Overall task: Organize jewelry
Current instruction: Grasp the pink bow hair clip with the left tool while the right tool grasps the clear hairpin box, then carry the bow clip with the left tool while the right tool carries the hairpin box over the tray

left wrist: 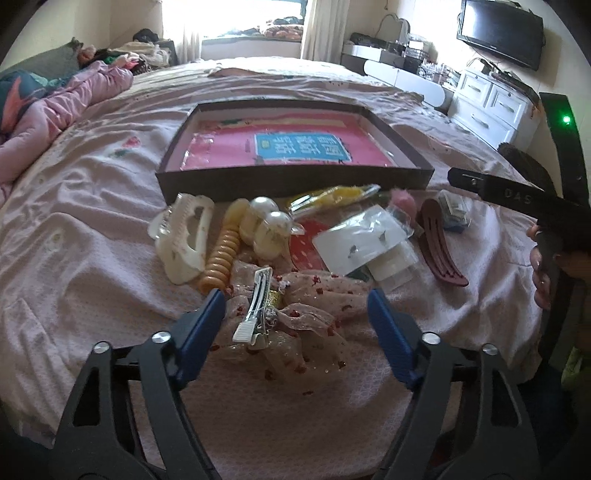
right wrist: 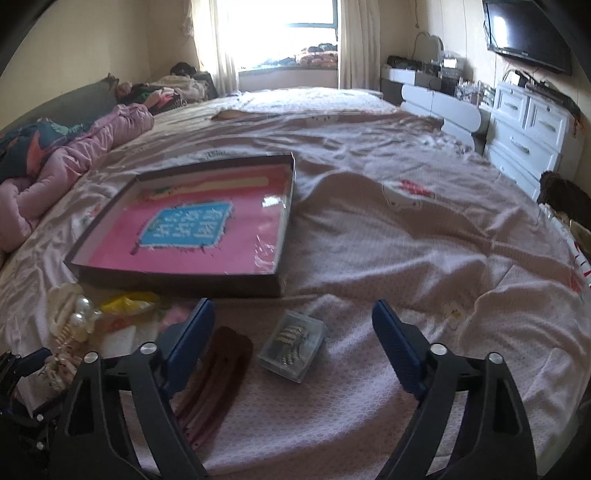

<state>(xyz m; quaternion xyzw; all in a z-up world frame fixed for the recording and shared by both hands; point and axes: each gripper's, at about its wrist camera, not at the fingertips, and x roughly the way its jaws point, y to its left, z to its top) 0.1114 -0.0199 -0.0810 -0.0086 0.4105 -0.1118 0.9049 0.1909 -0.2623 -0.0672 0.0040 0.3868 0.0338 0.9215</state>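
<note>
A shallow dark box (left wrist: 295,182) with a pink lining lies on the bed; it also shows in the right wrist view (right wrist: 177,277). In front of it is a pile of hair accessories: a white claw clip (left wrist: 184,236), an orange coil tie (left wrist: 221,254), a pearl clip (left wrist: 269,229), a maroon clip (left wrist: 441,243) and a sheer bow with a metal clip (left wrist: 255,314). My left gripper (left wrist: 297,310) is open, its fingers on either side of the bow. My right gripper (right wrist: 293,325) is open above a small clear case (right wrist: 293,345), with the maroon clip (right wrist: 218,373) beside its left finger.
A pink quilt (left wrist: 55,107) is bunched at the left of the bed. White drawers (right wrist: 528,133) and a wall television (right wrist: 528,33) stand at the right. The right gripper's black body (left wrist: 517,195) reaches in at the right of the left wrist view.
</note>
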